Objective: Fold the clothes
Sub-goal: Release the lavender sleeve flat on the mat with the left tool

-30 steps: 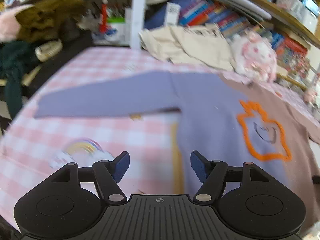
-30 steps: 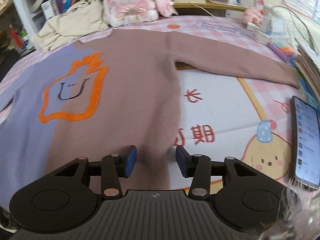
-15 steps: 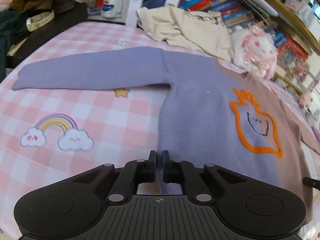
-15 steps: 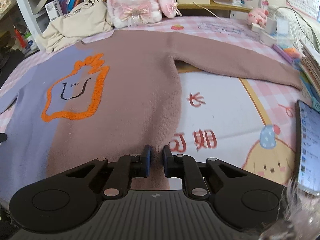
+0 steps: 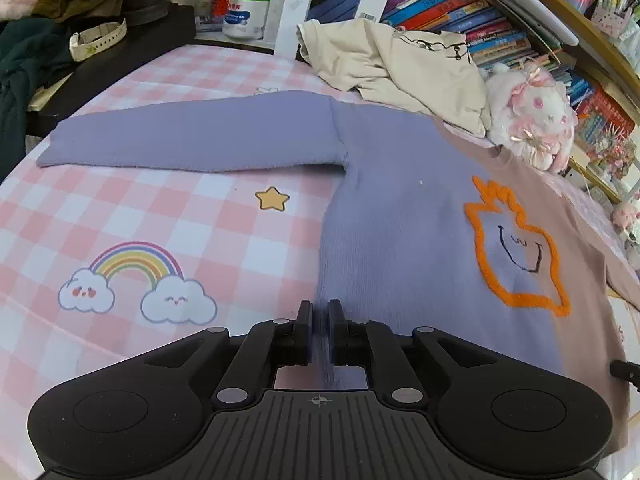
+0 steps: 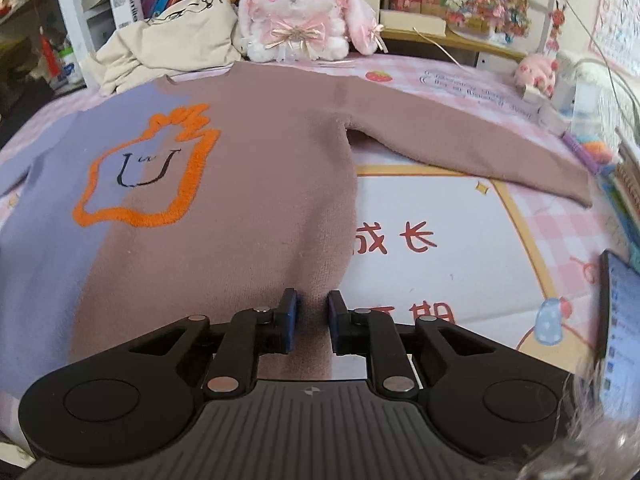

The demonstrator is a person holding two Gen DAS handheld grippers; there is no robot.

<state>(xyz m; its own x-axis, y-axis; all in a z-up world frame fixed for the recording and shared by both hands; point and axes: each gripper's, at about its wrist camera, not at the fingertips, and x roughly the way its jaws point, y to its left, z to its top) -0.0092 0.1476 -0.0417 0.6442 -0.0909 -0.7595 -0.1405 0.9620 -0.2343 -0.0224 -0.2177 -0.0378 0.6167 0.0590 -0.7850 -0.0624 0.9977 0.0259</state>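
Lying flat and spread out on the table [image 5: 168,216] is a two-tone sweater [image 5: 400,216], lilac on one half and dusty brown on the other, with an orange-outlined smiling shape on its chest and both sleeves stretching out sideways. The left gripper [image 5: 319,330] is pinching the lilac hem at the near edge, its jaws pressed together on the knit. The right gripper [image 6: 312,322] is holding the brown hem, its jaws having just closed, clamped on a fold of fabric. A pink checked cloth is covering the table, printed with a rainbow [image 5: 136,276] between clouds, a yellow star [image 5: 273,199] and red characters. A phone [image 6: 622,320] is lying at the right edge. At the far side a crumpled cream garment [image 5: 396,64] is sitting beside a white and pink plush rabbit [image 6: 300,12]. Bookshelves [image 5: 460,12] packed with colourful books are running behind them.
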